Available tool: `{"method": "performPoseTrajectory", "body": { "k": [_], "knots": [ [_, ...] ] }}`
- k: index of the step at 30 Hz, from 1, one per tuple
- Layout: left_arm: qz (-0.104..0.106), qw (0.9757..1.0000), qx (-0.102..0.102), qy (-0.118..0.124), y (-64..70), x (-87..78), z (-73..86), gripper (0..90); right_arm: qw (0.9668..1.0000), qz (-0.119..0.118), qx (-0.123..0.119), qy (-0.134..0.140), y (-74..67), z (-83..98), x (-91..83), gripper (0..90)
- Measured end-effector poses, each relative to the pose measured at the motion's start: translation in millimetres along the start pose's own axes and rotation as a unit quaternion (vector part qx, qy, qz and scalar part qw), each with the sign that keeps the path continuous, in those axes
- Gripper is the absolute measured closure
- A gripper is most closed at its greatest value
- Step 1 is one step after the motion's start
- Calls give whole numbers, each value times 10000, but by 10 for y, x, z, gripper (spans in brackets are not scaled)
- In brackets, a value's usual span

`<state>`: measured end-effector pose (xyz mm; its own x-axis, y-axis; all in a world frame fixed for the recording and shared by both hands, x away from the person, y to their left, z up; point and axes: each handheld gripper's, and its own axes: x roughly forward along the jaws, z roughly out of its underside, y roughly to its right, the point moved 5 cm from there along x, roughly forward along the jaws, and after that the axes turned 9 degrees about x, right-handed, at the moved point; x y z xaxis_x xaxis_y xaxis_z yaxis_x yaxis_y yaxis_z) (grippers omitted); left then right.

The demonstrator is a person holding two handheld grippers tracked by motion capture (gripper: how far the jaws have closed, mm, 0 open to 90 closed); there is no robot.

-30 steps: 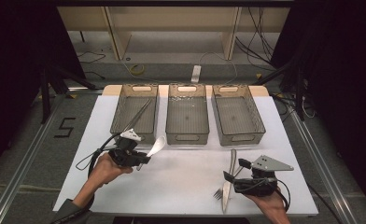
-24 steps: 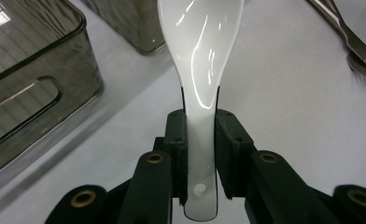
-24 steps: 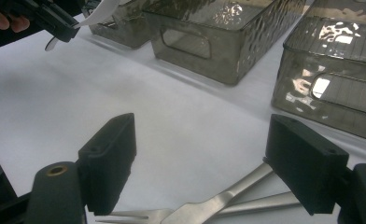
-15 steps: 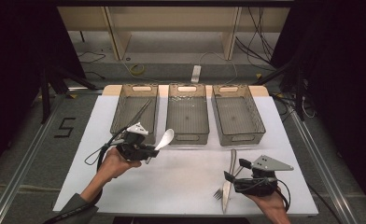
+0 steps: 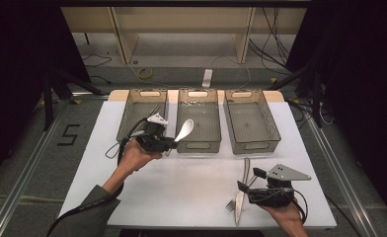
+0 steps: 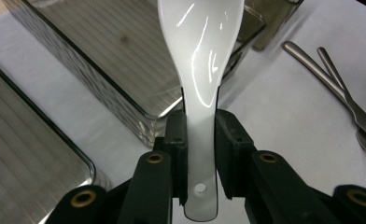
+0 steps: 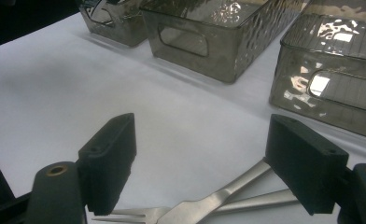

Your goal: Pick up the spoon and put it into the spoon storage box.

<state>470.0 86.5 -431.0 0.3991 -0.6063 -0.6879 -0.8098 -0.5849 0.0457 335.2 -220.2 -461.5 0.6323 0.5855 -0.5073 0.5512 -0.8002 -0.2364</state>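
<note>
Over the middle bin's (image 5: 198, 120) near edge, left gripper (image 5: 171, 143) clamps a white spoon (image 6: 200, 70); right gripper (image 7: 200, 158) gapes above the fork (image 7: 181, 210)

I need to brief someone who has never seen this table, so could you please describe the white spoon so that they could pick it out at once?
Start at the three smoky clear bins along the far edge of the white table. Just in front of the middle one, the left gripper holds the white spoon by its handle. It is glossy white, unlike the steel knife and fork.

Lab-style recording space, white-covered table (image 5: 191, 182) ringed by black curtains (image 5: 359, 74), metal floor rails (image 5: 23, 182), loose cables (image 5: 275, 34), bare wooden shelving (image 5: 181, 19) behind.
</note>
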Motion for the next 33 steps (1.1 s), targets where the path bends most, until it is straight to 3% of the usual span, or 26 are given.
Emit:
{"method": "performPoseTrajectory", "body": {
  "k": [12, 20, 24, 29, 33],
  "knots": [
    [-233, 9994, -210, 143, -277, 71, -284, 755, 10000, -3, 17, 0, 0, -2, 0, 256],
    [-232, 9989, -345, 235, -320, 169, -412, 755, 10000, -9, 19, -1, 1, 2, -3, 255],
    [-262, 9988, -366, 184, -343, 251, -427, 754, 10000, -9, 15, -6, 0, 4, 0, 255],
    [-251, 9977, -572, 246, -395, 321, -433, 754, 10000, -17, 13, -4, 2, 4, -1, 255],
    [-230, 9977, -574, 275, -390, 336, -465, 754, 10000, -23, 23, -2, 2, 3, 1, 255]
  ]
}}
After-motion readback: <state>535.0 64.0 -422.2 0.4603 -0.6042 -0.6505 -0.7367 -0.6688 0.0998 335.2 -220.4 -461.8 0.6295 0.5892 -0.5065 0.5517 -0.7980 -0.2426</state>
